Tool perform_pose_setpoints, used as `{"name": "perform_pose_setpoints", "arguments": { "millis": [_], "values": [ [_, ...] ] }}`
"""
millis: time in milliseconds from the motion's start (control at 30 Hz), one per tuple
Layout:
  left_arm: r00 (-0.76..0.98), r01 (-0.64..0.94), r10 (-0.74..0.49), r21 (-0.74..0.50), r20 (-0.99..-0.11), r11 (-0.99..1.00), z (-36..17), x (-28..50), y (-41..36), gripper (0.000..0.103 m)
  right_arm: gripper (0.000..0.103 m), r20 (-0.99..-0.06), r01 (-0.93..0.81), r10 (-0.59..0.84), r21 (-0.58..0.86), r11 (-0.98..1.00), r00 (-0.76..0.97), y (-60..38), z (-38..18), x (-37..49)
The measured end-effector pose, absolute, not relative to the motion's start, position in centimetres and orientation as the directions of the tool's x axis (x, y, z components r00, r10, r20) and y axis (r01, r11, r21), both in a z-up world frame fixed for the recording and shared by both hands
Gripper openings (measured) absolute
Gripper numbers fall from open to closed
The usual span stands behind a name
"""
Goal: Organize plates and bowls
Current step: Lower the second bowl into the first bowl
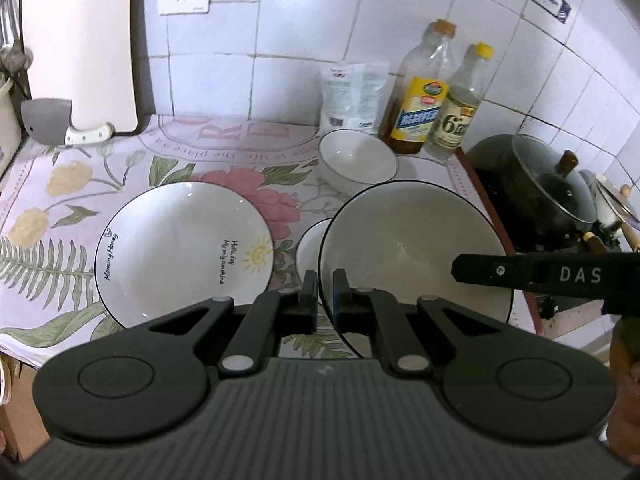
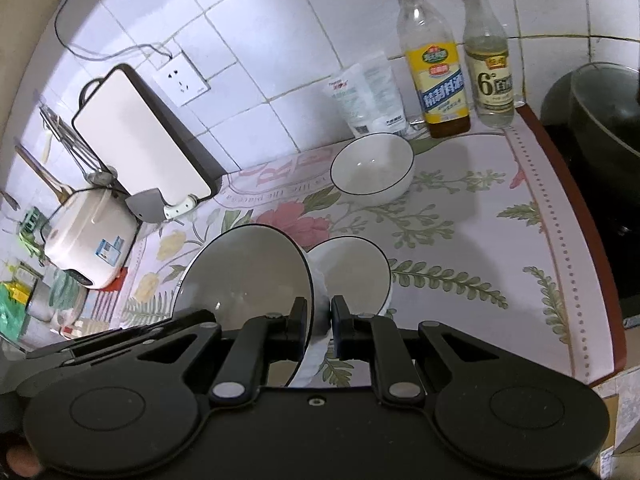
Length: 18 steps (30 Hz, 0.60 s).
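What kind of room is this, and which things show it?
Most likely a home kitchen counter: a cleaver leans beside a cutting board on the tiled wall, a lidded pot sits on a stove, and a rice cooker stands near condiment bottles.

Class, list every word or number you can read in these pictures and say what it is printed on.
"Morning Honey": plate
"Hello, day / My only sunshine": same plate
"6°": clear bottle
"DAS": right gripper
Cloth lettering, yellow-label bottle and packet print: unreadable.
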<state>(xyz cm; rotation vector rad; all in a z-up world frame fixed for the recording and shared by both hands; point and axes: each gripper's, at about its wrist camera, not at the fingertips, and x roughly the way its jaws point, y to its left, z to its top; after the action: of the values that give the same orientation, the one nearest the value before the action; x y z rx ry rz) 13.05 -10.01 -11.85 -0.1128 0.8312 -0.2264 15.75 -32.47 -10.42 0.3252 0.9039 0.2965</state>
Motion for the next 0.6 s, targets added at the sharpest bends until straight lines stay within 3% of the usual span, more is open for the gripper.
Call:
{"name": "perform_pose_setpoints", "arguments": {
  "millis": [600],
  "values": [
    [0.596, 0.102, -0.268, -0.259, -0.757, 0.960, -16.9, 20.1, -9.6, 0.006, 0.016, -0.760, -0.139, 0.278, 0.243, 0.960, 0.588, -30.2, -14.5, 21.6]
  ]
}}
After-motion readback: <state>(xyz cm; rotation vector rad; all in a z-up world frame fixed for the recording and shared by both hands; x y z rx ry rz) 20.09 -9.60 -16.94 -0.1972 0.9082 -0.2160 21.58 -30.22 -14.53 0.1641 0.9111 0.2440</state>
